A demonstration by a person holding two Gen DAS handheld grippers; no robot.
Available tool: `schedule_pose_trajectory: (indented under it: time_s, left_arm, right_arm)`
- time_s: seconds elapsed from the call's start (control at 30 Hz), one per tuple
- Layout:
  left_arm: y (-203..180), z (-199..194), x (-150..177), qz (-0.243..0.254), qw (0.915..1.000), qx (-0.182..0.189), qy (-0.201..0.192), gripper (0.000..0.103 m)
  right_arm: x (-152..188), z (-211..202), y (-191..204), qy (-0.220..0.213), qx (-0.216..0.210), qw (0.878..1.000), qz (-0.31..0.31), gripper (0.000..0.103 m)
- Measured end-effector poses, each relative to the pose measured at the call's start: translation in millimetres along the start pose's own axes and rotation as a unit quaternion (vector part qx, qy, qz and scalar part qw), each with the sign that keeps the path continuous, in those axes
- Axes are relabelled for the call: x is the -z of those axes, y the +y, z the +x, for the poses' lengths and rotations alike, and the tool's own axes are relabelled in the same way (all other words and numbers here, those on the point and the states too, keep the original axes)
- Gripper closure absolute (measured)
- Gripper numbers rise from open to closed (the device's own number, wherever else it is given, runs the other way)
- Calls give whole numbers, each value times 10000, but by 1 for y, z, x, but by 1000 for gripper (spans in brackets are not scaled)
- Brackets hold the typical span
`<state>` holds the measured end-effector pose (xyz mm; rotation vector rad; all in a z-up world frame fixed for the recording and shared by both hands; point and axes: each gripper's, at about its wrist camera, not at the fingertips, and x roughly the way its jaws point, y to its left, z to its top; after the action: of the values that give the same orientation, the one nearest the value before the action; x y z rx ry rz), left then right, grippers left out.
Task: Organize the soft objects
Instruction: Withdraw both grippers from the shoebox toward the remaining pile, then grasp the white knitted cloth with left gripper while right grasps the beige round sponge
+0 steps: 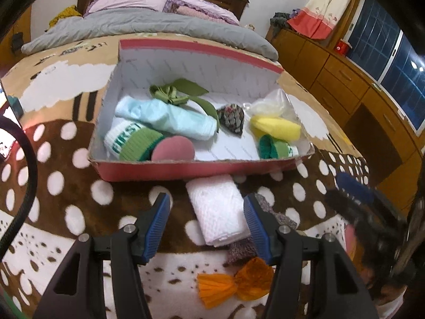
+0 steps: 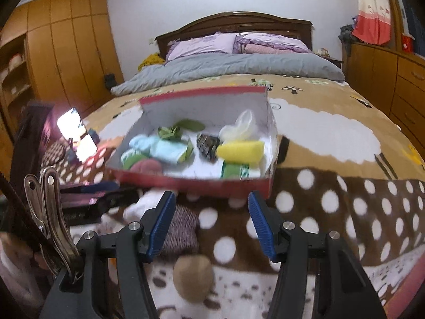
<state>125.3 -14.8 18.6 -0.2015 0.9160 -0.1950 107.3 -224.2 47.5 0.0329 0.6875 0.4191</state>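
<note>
- Left gripper [image 1: 207, 226]: its fingers are open, one on each side of a folded white cloth [image 1: 219, 210] lying on the spotted blanket [image 1: 79, 194]. They do not squeeze it.
- Right gripper [image 2: 212, 226]: its fingers are open with nothing between them. A brown ball [image 2: 193, 279] lies near.
- An orange bundle [image 1: 233, 284] lies closest.
- Just behind the cloth sits the red box [image 1: 170, 170]. Inside are a green and white sock [image 1: 130, 139], a pink pad [image 1: 172, 150], a pale blue cloth [image 1: 170, 117], a green ribbon [image 1: 178, 93], a yellow sponge [image 1: 275, 129] and a clear bag [image 1: 273, 102].
</note>
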Motion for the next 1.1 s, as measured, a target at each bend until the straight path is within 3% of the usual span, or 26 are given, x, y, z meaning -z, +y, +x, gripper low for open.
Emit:
schedule_pose_trajectory:
  time_s: [0.63, 1.1]
  left_arm:
    - [-5, 24, 4, -56, 9997, 101, 217, 43]
    - [-6, 30, 8, -78, 9994, 265, 225, 70]
  right_arm:
    - [66, 4, 7, 467, -57, 9989, 10, 46]
    - [76, 27, 3, 606, -337, 9974, 194, 46]
